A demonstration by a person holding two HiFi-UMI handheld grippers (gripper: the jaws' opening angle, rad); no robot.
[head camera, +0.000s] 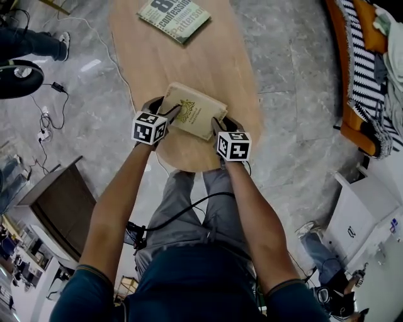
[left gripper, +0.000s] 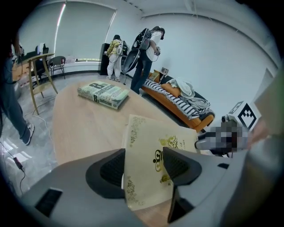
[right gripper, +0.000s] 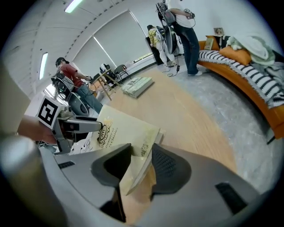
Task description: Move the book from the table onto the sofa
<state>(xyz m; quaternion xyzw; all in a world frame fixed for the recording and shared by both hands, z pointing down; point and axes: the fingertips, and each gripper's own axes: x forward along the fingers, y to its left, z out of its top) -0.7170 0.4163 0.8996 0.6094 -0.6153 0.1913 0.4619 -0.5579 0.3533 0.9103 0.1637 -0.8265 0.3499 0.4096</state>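
A cream book (head camera: 194, 112) with gold ornament on its cover is at the near end of the oval wooden table (head camera: 182, 63). My left gripper (head camera: 169, 108) is shut on its left edge, and the right gripper (head camera: 217, 126) is shut on its right corner. In the left gripper view the book (left gripper: 148, 142) stands tilted between the pads of the left gripper (left gripper: 144, 166). In the right gripper view the book's corner (right gripper: 122, 131) is pinched by the right gripper (right gripper: 141, 162), and the cover slants up off the tabletop.
A second, green-and-white book (head camera: 174, 16) lies at the table's far end. An orange sofa (head camera: 362, 69) with a striped blanket and clothes runs along the right. Two people stand past the table (left gripper: 146, 53). Cables trail on the floor (head camera: 53, 88) at the left.
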